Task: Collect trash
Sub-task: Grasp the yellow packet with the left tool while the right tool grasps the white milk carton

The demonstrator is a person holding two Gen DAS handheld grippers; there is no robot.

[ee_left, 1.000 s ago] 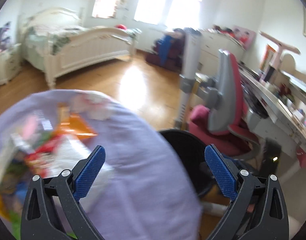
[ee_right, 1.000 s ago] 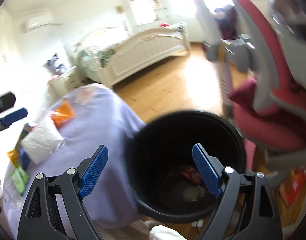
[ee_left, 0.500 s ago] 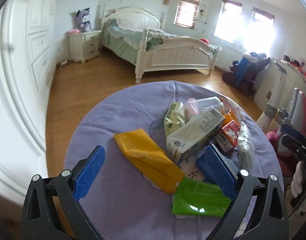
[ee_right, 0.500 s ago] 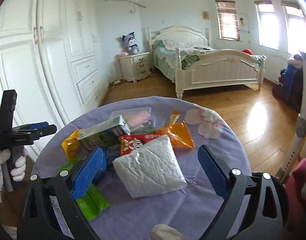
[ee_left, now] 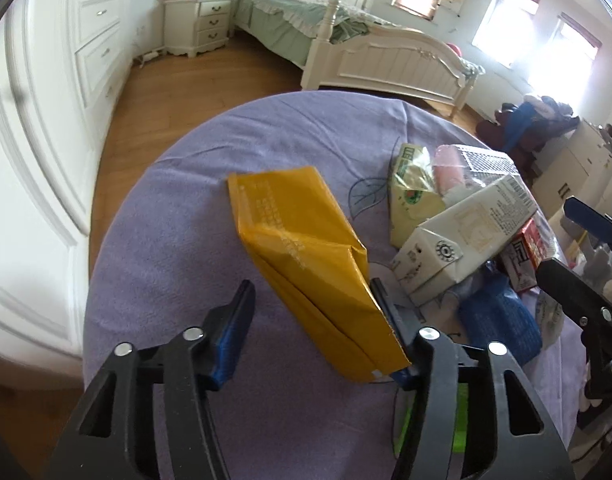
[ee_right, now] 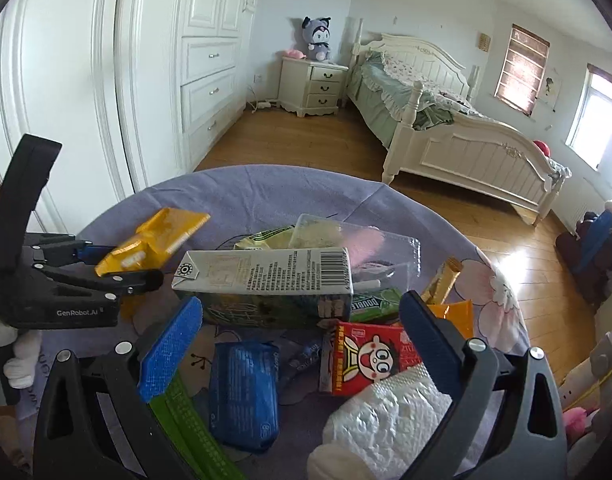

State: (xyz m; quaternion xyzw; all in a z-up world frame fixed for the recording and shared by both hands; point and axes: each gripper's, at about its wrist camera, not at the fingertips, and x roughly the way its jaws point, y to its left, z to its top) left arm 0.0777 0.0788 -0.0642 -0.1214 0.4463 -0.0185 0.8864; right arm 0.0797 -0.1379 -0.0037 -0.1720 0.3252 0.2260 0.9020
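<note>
L hand-held gripper (ee_left: 312,308) closing round crinkly yellow foil pouch (ee_left: 306,248); R hand-held gripper (ee_right: 301,340) spread wide, empty.

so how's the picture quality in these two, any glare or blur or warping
Left wrist view: sharp on the yellow packet, the windows blown out white, the wardrobe bowed by the fisheye, dark corners. Right wrist view: crisp on the milk carton, sun glare on the wooden floor, the paper towel close to the lens and a bit soft.
</note>
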